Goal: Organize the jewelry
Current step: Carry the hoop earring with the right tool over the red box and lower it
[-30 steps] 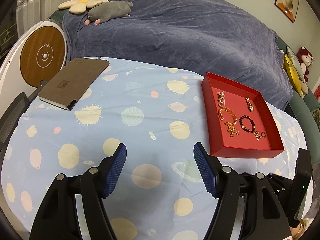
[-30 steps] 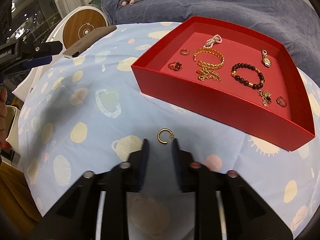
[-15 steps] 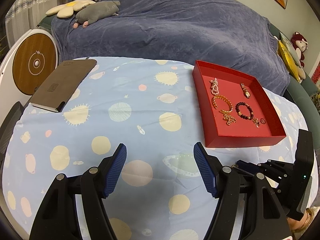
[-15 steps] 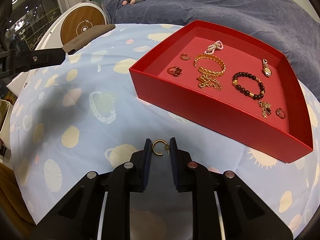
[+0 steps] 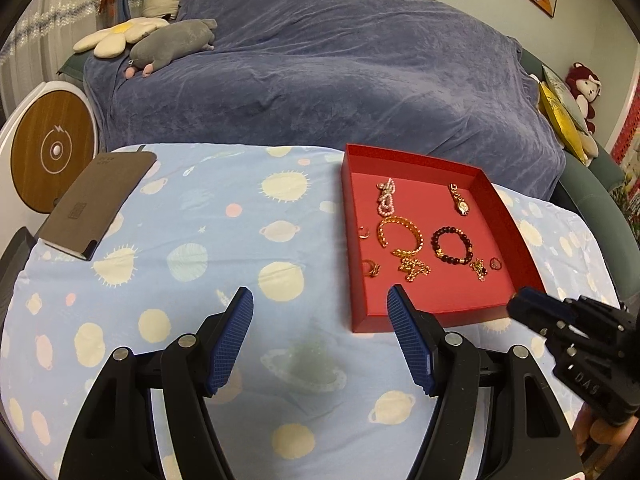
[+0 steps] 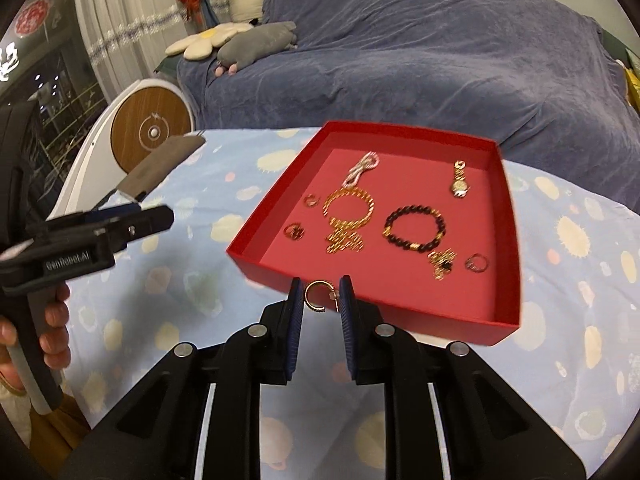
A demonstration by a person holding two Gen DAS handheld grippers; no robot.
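We hold gold earring (image 6: 319, 295) clamped in right gripper (image 6: 320, 300) near red tray (image 6: 508, 216) rim; drop-in left. Left gripper (image 5: 320, 336) jaws apart, empty.

A small gold hoop earring (image 6: 318, 295), open at one side, is pinched between the blue fingers (image 6: 295, 308) at the lower centre of the right wrist view, just in front of the red tray's (image 6: 508, 240) near wall. In the tray lie a gold chain bracelet (image 6: 349, 210), a dark bead bracelet (image 6: 415, 227), a pink pearl piece (image 6: 362, 169), a small gold watch (image 6: 459, 181) and several rings (image 6: 477, 262), all apart.
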